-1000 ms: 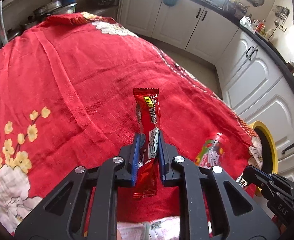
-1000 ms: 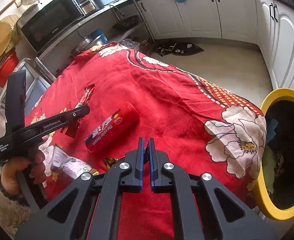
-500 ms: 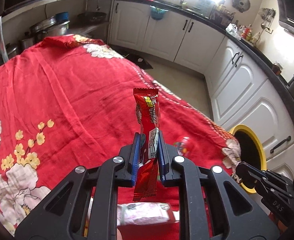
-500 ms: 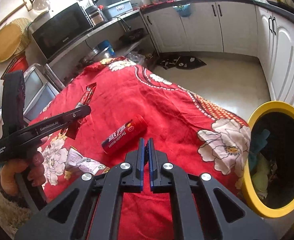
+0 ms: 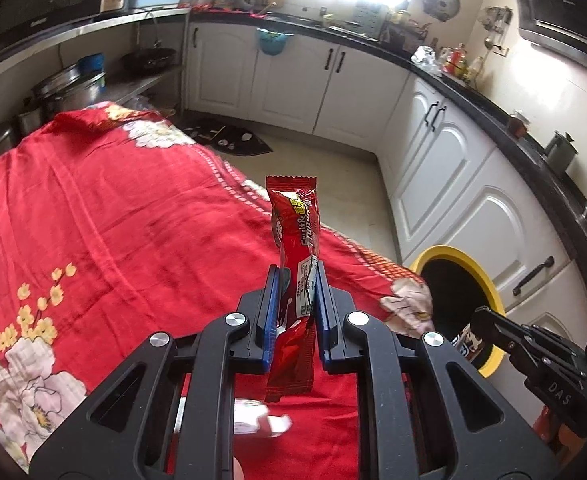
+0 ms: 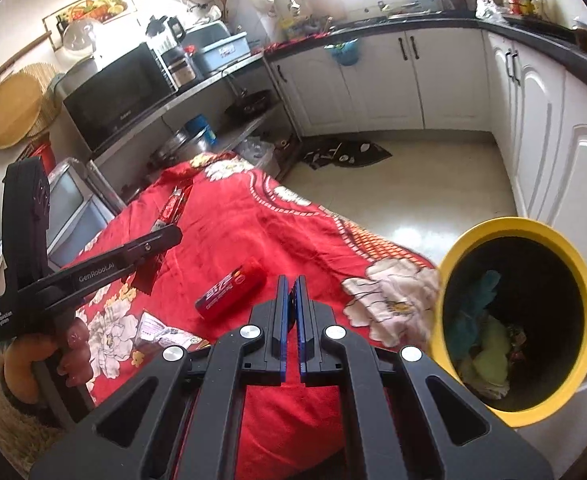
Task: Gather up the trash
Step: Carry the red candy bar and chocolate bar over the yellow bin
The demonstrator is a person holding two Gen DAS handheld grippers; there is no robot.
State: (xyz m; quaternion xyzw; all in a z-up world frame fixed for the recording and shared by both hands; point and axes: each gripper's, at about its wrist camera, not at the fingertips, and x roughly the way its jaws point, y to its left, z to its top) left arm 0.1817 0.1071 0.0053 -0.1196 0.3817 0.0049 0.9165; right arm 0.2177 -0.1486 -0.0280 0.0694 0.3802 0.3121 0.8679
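My left gripper (image 5: 296,276) is shut on a long red snack wrapper (image 5: 295,232), which stands upright between the blue pads above the red flowered tablecloth (image 5: 133,240). The right wrist view shows that gripper (image 6: 173,236) at the left, in a person's hand, with the wrapper (image 6: 169,210) sticking out of it. My right gripper (image 6: 292,280) is shut, with a thin dark sliver of wrapper showing between its pads. In the left wrist view its tip (image 5: 479,316) hangs by the yellow-rimmed bin (image 5: 489,292), a small brown wrapper (image 5: 469,344) dangling from it.
A red tube-shaped pack (image 6: 229,292) and a crumpled white wrapper (image 6: 161,330) lie on the cloth. The black bin with its yellow rim (image 6: 513,226) stands off the table's right corner and holds trash. White cabinets and bare floor lie beyond.
Both grippers have risen and pulled back from the table, each still shut. The bin shows larger and nearer in both views, and more of the kitchen appears.
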